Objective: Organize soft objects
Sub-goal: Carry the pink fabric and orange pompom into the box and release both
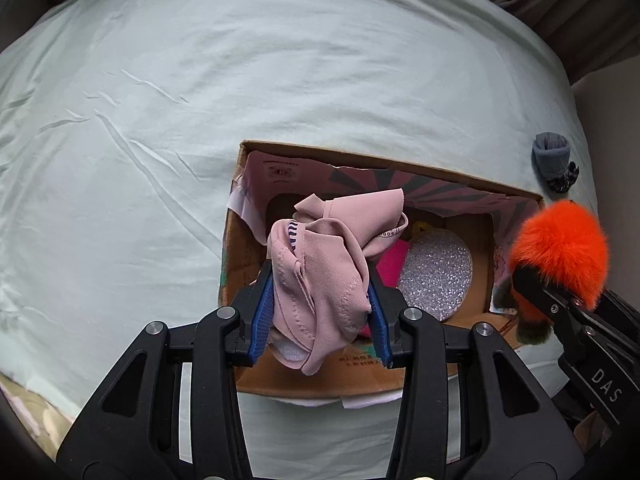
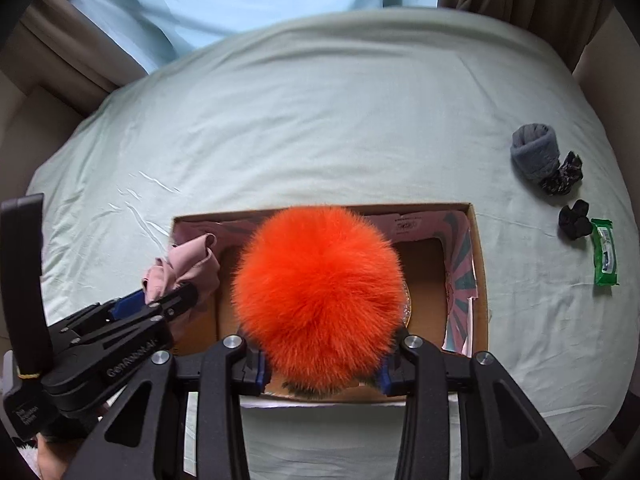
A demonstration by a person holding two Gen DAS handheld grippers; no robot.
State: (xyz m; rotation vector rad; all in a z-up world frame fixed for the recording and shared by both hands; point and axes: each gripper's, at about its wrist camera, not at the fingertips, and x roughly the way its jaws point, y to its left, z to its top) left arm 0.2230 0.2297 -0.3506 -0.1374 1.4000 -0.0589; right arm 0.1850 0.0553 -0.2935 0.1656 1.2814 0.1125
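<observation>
Cardboard box [image 1: 234,248] sits open on the bed [image 1: 200,100]. Left claw [image 1: 320,312] is clenched on a bunched pink garment [image 1: 320,272], held above the box's left part. Right claw [image 2: 322,372] grips an orange fur pompom [image 2: 320,292] over the box's middle. Rolled grey sock [image 2: 534,156], dark scrunchies [image 2: 574,220] and a green packet [image 2: 606,256] lie on the sheet, right of the box.

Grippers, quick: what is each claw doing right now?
Left claw: shut on the pink garment.
Right claw: shut on the orange pom-pom.
</observation>
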